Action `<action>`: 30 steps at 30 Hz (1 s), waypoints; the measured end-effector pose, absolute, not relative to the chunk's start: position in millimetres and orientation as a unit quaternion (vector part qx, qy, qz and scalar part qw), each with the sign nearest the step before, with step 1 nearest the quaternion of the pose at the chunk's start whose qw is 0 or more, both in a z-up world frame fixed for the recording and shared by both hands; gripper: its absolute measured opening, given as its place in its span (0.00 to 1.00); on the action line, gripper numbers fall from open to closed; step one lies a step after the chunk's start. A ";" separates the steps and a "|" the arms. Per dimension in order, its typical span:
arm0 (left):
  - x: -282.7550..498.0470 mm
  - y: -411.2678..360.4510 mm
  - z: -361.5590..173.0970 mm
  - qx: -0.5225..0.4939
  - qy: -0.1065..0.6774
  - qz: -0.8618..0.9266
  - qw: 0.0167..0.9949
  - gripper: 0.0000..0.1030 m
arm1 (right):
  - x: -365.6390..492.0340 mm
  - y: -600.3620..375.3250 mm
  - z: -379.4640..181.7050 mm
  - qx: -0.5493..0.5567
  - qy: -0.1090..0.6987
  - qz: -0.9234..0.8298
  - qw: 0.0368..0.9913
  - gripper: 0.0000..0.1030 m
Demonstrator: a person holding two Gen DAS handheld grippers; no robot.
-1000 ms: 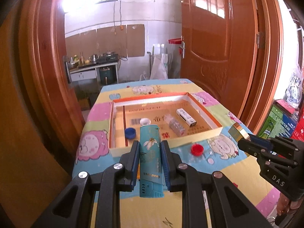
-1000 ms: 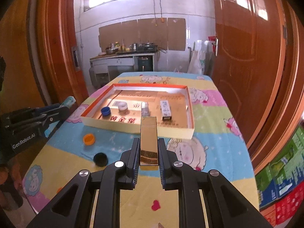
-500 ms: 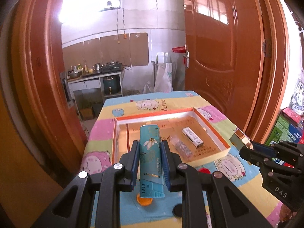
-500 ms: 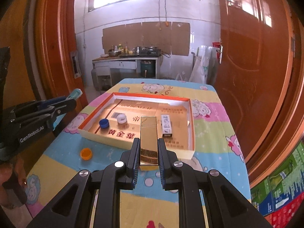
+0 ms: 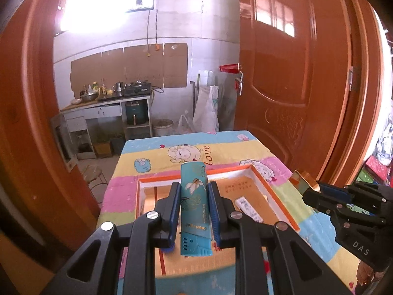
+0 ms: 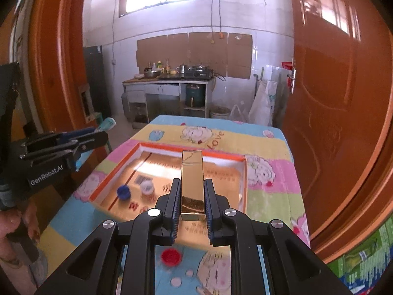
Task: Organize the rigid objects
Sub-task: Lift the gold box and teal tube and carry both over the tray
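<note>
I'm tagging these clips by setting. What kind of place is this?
Most likely a modest home, looking through a wooden door into a kitchen: a counter with a stove and pots, white tiled walls, and a table under a cartoon-print cloth.

**Camera setup: both wrist views**

Left wrist fisheye: looks forward along the left tongs (image 5: 194, 209), close above the near edge of the shallow orange-rimmed cardboard tray (image 5: 270, 191) on the cartoon-print cloth table (image 5: 176, 147), facing the tiled kitchen wall.

Right wrist fisheye: same heading along the right tongs (image 6: 190, 201), from further right.

Shared: tray (image 6: 191, 151), table (image 6: 272, 196), doorway; each view catches the other tongs at its edge.
</note>
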State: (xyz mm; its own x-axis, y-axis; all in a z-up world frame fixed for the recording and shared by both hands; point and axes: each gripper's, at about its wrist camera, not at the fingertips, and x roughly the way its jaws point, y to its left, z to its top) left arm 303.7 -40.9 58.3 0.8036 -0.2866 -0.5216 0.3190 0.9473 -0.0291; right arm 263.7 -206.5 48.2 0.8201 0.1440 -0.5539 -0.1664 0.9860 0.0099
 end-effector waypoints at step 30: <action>452.5 -29.8 -23.1 -0.009 0.381 -0.125 0.916 0.22 | 439.0 -186.3 -15.7 0.030 0.377 0.090 0.921 0.18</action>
